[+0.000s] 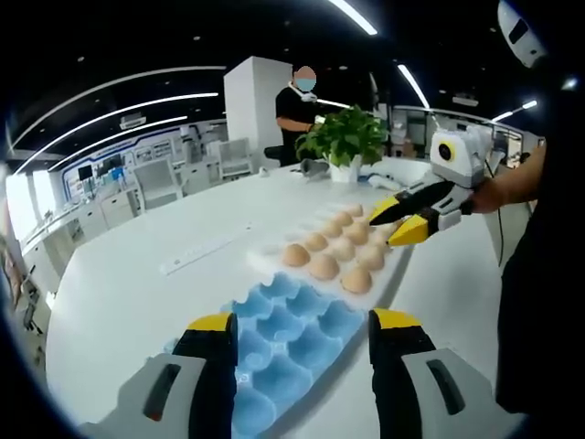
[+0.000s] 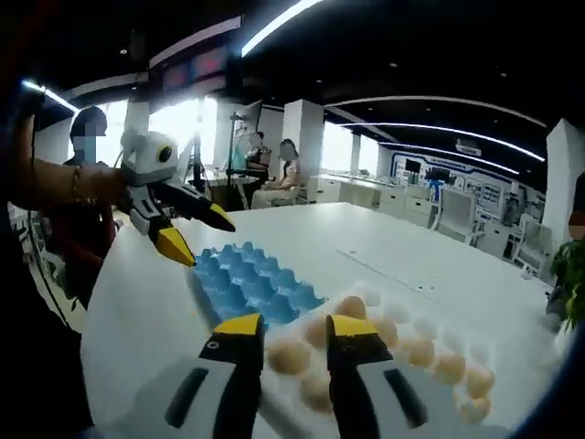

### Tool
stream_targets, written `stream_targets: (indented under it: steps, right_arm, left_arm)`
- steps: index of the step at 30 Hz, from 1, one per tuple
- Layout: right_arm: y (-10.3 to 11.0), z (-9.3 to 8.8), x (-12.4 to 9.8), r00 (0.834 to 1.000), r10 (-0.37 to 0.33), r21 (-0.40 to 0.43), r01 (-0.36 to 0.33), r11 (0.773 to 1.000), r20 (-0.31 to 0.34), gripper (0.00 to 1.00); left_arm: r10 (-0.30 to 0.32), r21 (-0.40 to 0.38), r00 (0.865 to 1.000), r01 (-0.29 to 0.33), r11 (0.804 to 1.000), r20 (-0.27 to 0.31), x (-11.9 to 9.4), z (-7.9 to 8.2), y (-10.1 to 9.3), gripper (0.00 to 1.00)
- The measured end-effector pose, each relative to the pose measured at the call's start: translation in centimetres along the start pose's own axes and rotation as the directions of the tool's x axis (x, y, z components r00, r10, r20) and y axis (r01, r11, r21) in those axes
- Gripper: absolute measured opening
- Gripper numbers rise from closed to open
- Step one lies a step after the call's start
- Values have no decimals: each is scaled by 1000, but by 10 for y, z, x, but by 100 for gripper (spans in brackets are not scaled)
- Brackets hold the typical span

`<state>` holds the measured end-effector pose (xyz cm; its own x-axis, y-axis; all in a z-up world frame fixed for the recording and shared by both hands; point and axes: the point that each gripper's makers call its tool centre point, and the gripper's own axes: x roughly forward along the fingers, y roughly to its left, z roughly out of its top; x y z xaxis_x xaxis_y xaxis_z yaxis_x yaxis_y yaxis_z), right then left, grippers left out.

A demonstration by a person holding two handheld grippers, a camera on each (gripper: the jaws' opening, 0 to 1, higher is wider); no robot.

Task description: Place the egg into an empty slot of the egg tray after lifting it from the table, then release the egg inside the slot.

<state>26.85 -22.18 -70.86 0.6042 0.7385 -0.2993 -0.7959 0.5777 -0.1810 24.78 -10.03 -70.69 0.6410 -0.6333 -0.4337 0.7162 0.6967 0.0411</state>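
1. Blue egg tray [image 1: 291, 340], left gripper view: empty moulded cups, lying on the white table [image 1: 137, 302], its near end between the left gripper [image 1: 302, 331]'s two yellow-tipped jaws. Jaws stand wide apart, holding nothing, level over the tray's near end.
2. White egg tray [image 1: 274, 261], same view: touching the blue tray's far end, carrying tan eggs [image 1: 340, 247] in two rows; its near-left cups are bare.
3. Right gripper [image 1: 413, 219], same view: enters from the right, held in a person's hand [image 1: 489, 192], tips angled down over the far eggs, jaws parted, nothing between them.
4. Potted plant [image 1: 347, 139], same view: stands beyond the trays on the table's far side; a person stands behind it.
5. Right gripper [image 2: 294, 334], right gripper view: jaws at a narrow gap, nothing gripped, poised just above the white egg tray [image 2: 393, 315]. One egg [image 2: 289, 357] lies directly under the gap, seated in a cup; other eggs run off to the right.
6. Blue egg tray [image 2: 247, 279], same view: beyond the white tray, every cup empty.
7. Left gripper [image 2: 192, 233], same view: upper left, on a person's forearm [image 2: 55, 183] reaching in level, jaws spread, tips pointing down at the blue tray's far end.
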Motion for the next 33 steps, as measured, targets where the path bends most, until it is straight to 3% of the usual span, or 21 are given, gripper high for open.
stream_targets:
  steps: [1, 3, 5, 7, 15, 18, 24, 27, 29, 33]
  right_arm:
    - [0, -3, 3, 1000, -6, -16, 6, 1000, -21, 29]
    - [7, -17, 11, 994, 32, 59, -26, 998, -102, 26]
    - [8, -23, 18, 991, 39, 58, -32, 998, -125, 26]
    - [8, -35, 18, 981, 36, 50, -27, 998, -192, 26]
    - [12, -53, 24, 963, 59, 125, -27, 992, -263, 26]
    - [15, -61, 26, 950, 64, 116, -29, 993, -305, 25]
    - [16, -63, 30, 940, 63, 92, -34, 995, -334, 25]
    - [16, -68, 33, 922, 68, 55, -51, 997, -381, 25]
    - [15, -68, 33, 917, 74, 81, -46, 996, -393, 25]
    - [15, -72, 34, 882, 123, 122, -76, 990, -454, 26]
  left_arm:
    - [1, -2, 1000, -1, 1000, 1, 0, 0, 1, 58]
    - [4, -4, 1000, -4, 1000, 0, -1, -1, 2, 58]
    - [8, -7, 1000, -8, 1000, 1, -2, -2, 4, 58]
    - [11, -9, 1000, -11, 1000, -3, -3, -3, 6, 57]
    - [20, -13, 1000, -20, 1000, 0, -4, -5, 10, 57]
    - [22, -14, 1000, -22, 1000, 3, -4, -4, 10, 57]
    - [26, -16, 1000, -26, 1000, 7, -4, -5, 10, 57]
    - [28, -21, 1000, -28, 999, 10, -5, -5, 11, 56]
    - [33, -23, 999, -32, 999, 12, -6, -5, 12, 56]
    - [38, -25, 999, -38, 999, 12, -7, -6, 13, 56]
